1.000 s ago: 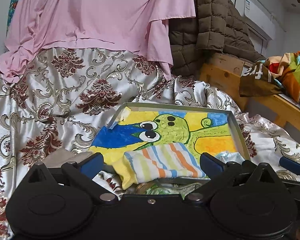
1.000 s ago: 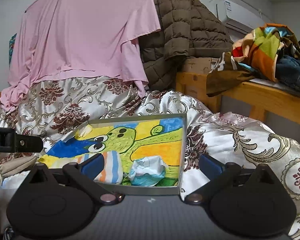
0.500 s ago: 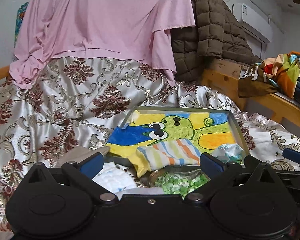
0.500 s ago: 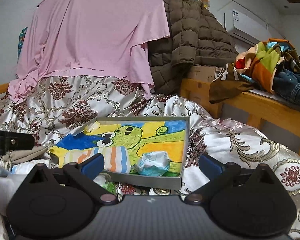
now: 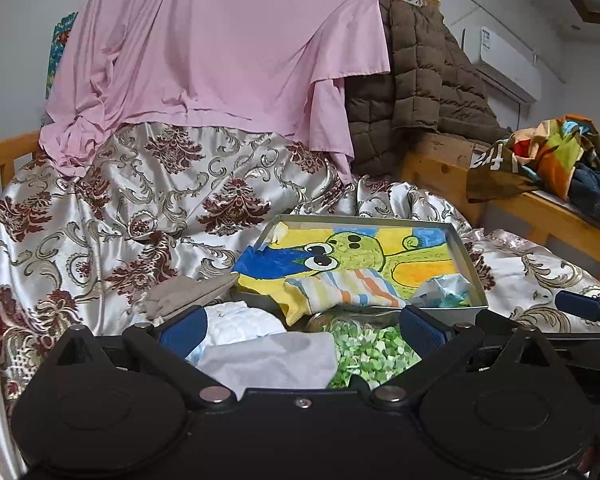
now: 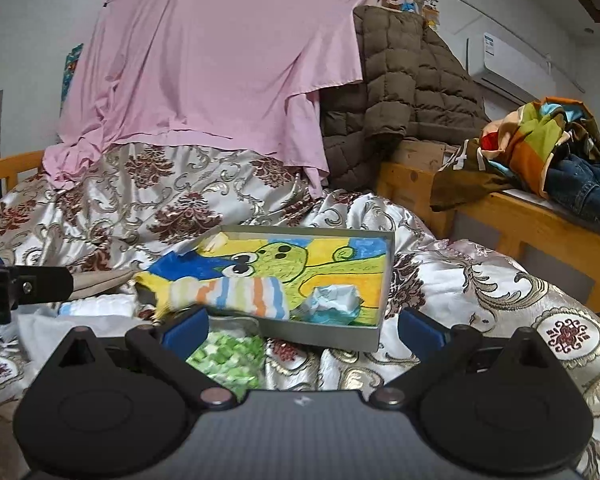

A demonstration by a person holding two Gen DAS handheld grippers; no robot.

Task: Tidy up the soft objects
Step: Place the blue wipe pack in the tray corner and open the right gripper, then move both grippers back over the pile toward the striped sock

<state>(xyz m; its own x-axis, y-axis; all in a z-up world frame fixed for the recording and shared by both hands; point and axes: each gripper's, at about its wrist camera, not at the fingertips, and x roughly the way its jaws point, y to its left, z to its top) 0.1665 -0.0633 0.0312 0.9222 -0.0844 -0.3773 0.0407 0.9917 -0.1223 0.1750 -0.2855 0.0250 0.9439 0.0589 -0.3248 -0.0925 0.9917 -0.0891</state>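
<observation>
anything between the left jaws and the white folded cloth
Nothing visible blocks it: the white folded cloth lies just ahead of the open left gripper, with a grey cloth lying between the jaws, nearer the camera.

the bedspread [image 5: 112, 216] is silvery white satin with dark red damask medallions and beige scrolls, under a plain pink sheet [image 5: 228, 52] and beside a quilted brown jacket [image 5: 424, 80]. the grey-walled tray [image 6: 332, 336] carries a crayon drawing of a green creature on yellow, blue and orange, and on it lie a sock [image 5: 340, 290] striped white, orange, blue and yellow and a crumpled white-and-teal cloth [image 6: 334, 304]. nearer lie a green-and-white speckled piece [image 5: 364, 350], a pale grey cloth [image 5: 272, 360] and a white quilted cloth [image 5: 240, 322]; each gripper has black arms with blue pads [image 5: 180, 330].
</observation>
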